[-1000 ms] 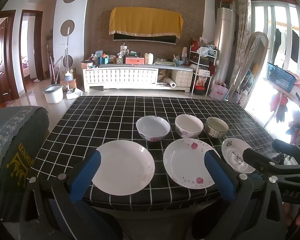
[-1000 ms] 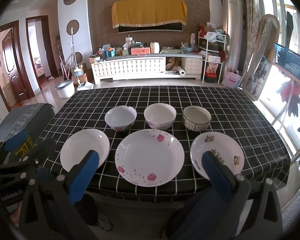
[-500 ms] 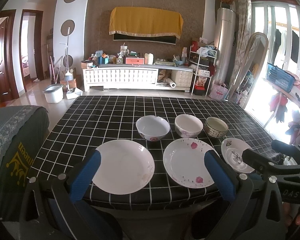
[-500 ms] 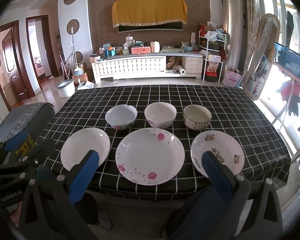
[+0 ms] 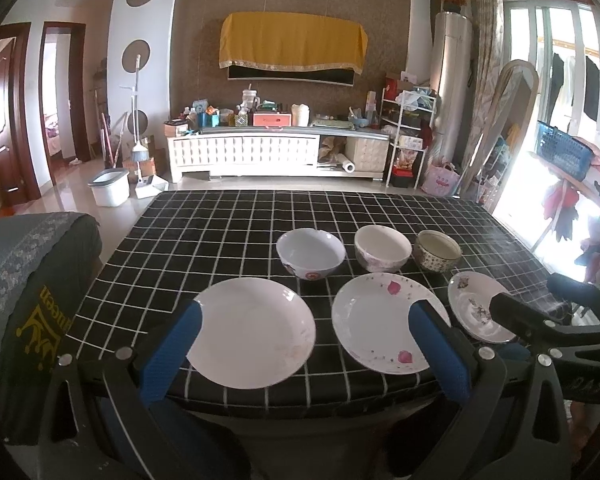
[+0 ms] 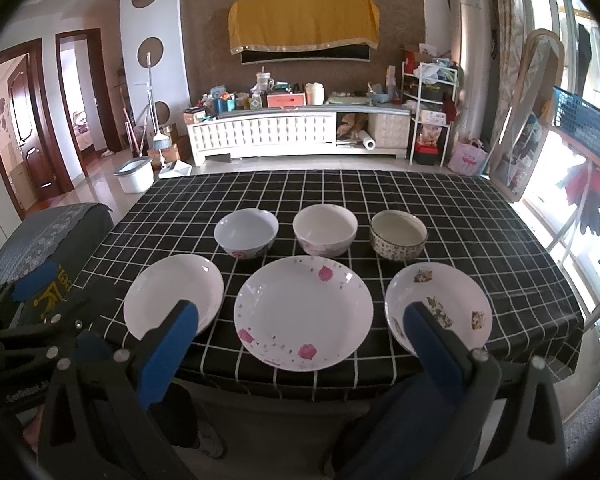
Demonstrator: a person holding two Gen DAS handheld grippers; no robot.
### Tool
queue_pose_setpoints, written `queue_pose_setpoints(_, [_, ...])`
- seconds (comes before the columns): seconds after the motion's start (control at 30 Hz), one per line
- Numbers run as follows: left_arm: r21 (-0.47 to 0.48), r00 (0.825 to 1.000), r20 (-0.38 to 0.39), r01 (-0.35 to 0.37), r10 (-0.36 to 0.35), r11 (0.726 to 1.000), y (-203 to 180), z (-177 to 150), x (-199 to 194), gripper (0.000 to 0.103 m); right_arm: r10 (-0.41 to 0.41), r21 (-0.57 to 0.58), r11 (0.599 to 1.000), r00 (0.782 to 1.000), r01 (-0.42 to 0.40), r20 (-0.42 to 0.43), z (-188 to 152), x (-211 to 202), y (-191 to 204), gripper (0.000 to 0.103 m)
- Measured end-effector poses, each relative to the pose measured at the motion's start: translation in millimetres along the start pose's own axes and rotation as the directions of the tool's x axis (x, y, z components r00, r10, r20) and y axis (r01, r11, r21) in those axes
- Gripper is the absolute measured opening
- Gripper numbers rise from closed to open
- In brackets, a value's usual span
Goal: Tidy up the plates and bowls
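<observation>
Left wrist view: the left gripper (image 5: 300, 344) stands wide and empty at the near edge of the desk (image 5: 204, 236). The plain white plate (image 5: 252, 332) lies directly ahead between its fingers, flat; the pink-petal plate (image 5: 384, 320) lies to its right.

Right wrist view: the right gripper (image 6: 300, 332) is likewise spread wide, holding nothing. The pink-petal plate (image 6: 304, 312) sits dead ahead, the small patterned plate (image 6: 452, 300) rightward. Three bowls (image 6: 325, 230) line up behind, well apart from both grippers. Judgement: each gripper is nearest its facing plate.
</observation>
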State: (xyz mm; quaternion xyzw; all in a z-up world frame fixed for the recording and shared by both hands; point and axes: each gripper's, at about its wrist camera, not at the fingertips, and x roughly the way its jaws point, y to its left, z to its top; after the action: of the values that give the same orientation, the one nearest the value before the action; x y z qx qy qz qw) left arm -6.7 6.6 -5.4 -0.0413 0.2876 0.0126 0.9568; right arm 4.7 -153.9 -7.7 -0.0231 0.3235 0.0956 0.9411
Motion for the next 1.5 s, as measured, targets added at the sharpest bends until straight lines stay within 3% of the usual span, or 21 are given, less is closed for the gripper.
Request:
queue_pose_setpoints(0.37, [-0.066,0.997,-0.054,-0.054,0.051,0.996,45,22,24,0.102,0.004,-0.047,0.999,0.998,-0.001,0.069,35,24,20,0.103])
queue_pose_setpoints(0.67, [-0.111,0.983,-0.156,-0.114,0.096,0.987,92,32,64,0.102,0.127,-0.092,0.987,0.988,-0.135,-0.090,56,88,58,0.103])
queue_pose_setpoints(0.77, [-0.153,0.964,-0.237,-0.157,0.118,0.976,111,24,87,0.102,0.176,-0.081,0.979,0.979,-0.185,-0.107,54,110,66,0.103])
queue_pose_setpoints(1.0, [-0.233,0.929,-0.357,-0.185,0.092,0.955,143,-6,134,0.102,0.196,-0.105,0.967,0.941,-0.232,-0.275,35,172,88,0.103])
queue_pose_setpoints(1.17, [-0.236,0.904,-0.423,-0.177,0.063,0.955,153,-22,163,0.092,0.211,-0.096,0.961,0.912,-0.259,-0.352,28,202,91,0.089])
queue_pose_setpoints(1.3, [-0.265,0.886,-0.462,-0.165,0.025,0.950,163,-33,180,0.073,0.220,-0.070,0.960,0.890,-0.269,-0.400,28,222,93,0.070])
queue_pose_setpoints(1.5, [-0.278,0.865,-0.502,-0.148,-0.012,0.949,169,-46,197,0.057,0.220,-0.090,0.952,0.860,-0.292,-0.460,15,242,102,0.057])
